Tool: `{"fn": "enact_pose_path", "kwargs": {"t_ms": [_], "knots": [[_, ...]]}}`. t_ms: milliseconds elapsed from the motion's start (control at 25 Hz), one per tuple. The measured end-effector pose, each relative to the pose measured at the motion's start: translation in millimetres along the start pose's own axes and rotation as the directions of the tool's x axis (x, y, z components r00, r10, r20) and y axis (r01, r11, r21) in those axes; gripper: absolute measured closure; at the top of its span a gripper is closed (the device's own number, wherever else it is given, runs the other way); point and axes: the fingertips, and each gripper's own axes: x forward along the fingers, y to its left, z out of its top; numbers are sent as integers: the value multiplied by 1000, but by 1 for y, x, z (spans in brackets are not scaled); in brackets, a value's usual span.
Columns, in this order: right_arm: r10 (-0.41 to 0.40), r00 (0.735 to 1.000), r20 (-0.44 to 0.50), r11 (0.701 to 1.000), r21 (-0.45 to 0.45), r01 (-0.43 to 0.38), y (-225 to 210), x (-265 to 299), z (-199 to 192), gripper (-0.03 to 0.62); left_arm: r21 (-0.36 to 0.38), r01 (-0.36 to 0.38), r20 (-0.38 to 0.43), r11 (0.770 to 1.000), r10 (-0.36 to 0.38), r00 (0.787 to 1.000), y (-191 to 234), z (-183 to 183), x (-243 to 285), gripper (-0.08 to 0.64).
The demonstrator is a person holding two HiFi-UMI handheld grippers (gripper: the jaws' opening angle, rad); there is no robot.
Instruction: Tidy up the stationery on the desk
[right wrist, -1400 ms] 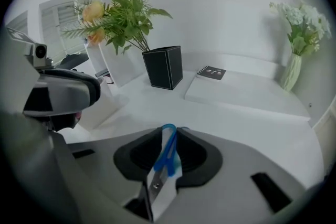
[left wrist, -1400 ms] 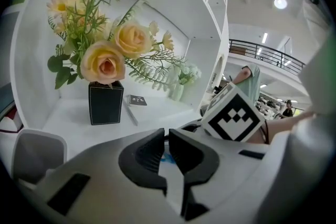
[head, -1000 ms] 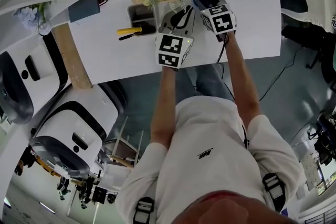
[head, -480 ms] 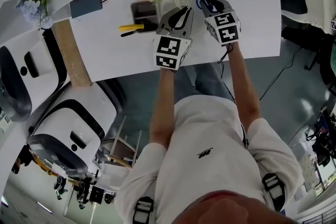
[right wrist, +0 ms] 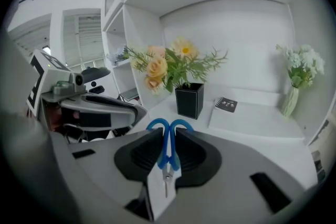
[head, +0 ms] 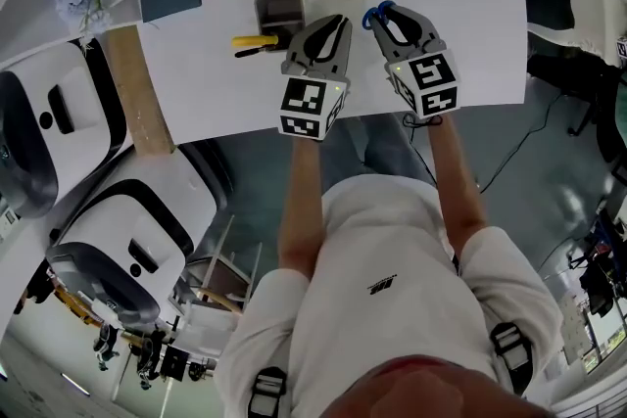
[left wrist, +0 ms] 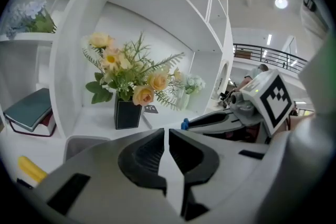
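Since a second ago the right gripper (head: 392, 18) is lifting away from the desk (head: 470, 34) and drawing back toward its near edge, and its jaws have just been closing with the scissors (head: 377, 13) between them. In the right gripper view the right gripper (right wrist: 167, 132) is clamping the scissors (right wrist: 169, 157) upright: the pads are pressing on the blue shanks, the two handle loops are sticking out past the fingertips, and the metal blades are pointing back toward the camera. The scissors are hanging clear of the desk.

The left gripper (head: 336, 23) is riding just beside it on the left, its jaws drawn together with only a sliver of gap and nothing between them, as the left gripper view (left wrist: 167, 134) is showing.

Both marker cubes are sitting over the desk's near edge. Bare white desk is lying open to the right of the right gripper. To the left of the left gripper, a grey box (head: 279, 12) and a yellow-handled tool (head: 253, 42) are taking up the surface. Ahead, a black vase (right wrist: 189, 100) of flowers and a small dark notebook (right wrist: 227, 104) are standing on the shelf.
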Motion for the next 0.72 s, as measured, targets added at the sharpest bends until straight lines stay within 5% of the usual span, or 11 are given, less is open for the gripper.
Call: {"fn": "enact_pose_path", "kwargs": {"t_ms": [720], "knots": [[217,969,121,972,-112,-204,112,15,90,531,-74,-191,82,979,196,977,68,6,-104,560]]}}
